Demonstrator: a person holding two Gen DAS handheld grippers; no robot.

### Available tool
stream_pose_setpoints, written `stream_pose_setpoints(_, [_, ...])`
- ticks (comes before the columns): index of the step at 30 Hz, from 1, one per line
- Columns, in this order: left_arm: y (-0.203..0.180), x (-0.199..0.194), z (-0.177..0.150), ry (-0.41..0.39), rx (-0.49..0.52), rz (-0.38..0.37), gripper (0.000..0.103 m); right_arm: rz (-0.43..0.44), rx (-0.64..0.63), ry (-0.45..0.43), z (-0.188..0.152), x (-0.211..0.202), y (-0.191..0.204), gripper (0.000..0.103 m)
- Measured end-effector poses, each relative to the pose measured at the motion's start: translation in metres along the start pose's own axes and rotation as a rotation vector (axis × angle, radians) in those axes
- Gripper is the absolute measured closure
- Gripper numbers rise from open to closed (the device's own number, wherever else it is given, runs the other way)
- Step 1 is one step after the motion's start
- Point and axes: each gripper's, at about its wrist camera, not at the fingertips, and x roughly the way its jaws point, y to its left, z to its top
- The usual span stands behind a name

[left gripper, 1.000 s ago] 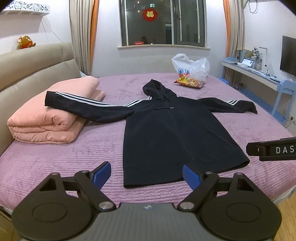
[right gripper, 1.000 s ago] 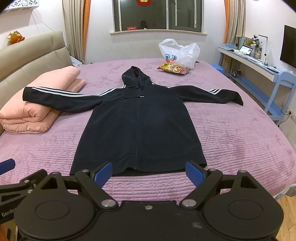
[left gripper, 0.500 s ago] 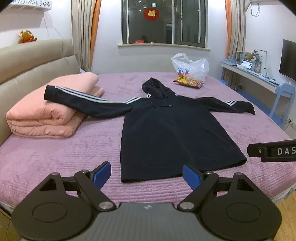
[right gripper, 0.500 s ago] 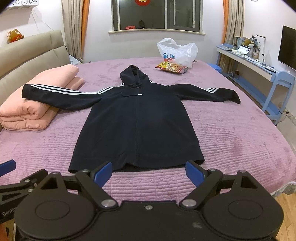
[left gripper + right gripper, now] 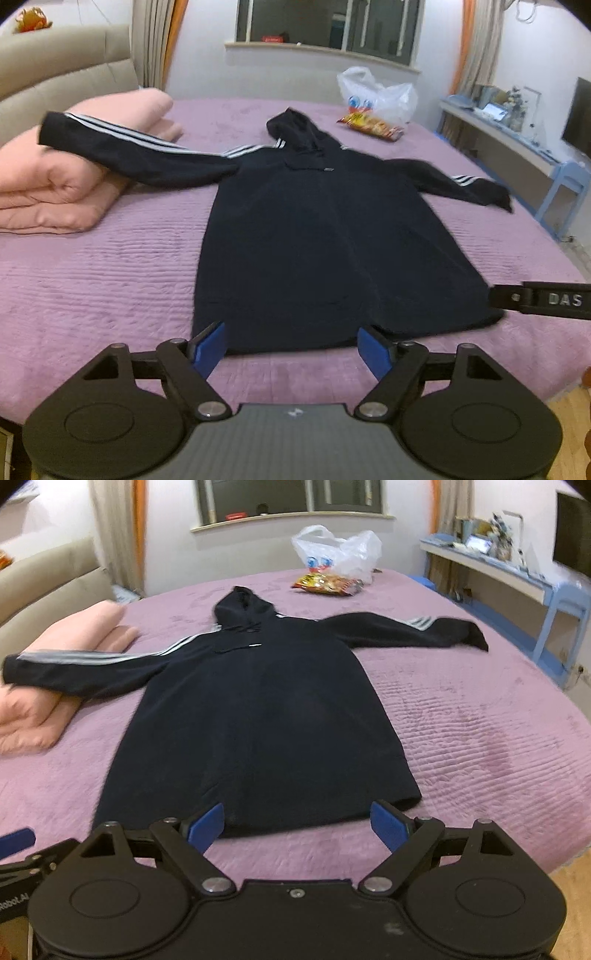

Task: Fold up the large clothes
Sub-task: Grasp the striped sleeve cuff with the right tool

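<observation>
My left gripper (image 5: 291,349) has its jaws apart with nothing between them, having just closed a little, and my right gripper (image 5: 297,825) is also spread wide and empty, both poised just short of the hem. The hoodie (image 5: 325,236) lies flat and face up on the purple bed (image 5: 92,288), one sleeve draped over the pink quilt (image 5: 55,184); I judge it soft, thick and limp, so I would pinch the two hem corners. Farther back sits a plastic bag (image 5: 373,94)
</observation>
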Motion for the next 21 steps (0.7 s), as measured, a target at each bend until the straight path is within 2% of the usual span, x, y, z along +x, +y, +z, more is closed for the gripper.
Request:
stream_pose_setpoints(5, [-0.005, 0.101, 0.049, -0.063, -0.013, 0.0, 0.024, 0.041, 0.118, -0.013, 0.039, 0.102, -0.037, 0.001])
stream_pose_setpoints(9, [-0.014, 0.177, 0.094, -0.095, -0.043, -0.034, 0.025, 0.003, 0.165, -0.073, 0.081, 0.164, -0.058, 0.002])
stream_pose_setpoints(11, [-0.024, 0.198, 0.113, -0.089, -0.028, -0.037, 0.025, -0.002, 0.192, -0.086, 0.104, 0.182, -0.071, 0.002])
stream_pose_setpoints(15, [-0.053, 0.219, 0.149, -0.054, -0.009, -0.04, 0.024, -0.006, 0.282, -0.037, 0.145, 0.21, -0.115, 0.002])
stream_pose_setpoints(18, [-0.079, 0.235, 0.178, -0.019, 0.026, -0.071, 0.024, -0.039, 0.352, -0.04, 0.181, 0.221, -0.166, 0.002])
stream_pose_setpoints(21, [-0.109, 0.255, 0.211, -0.011, 0.056, -0.089, 0.024, -0.062, 0.446, -0.09, 0.217, 0.239, -0.227, 0.003])
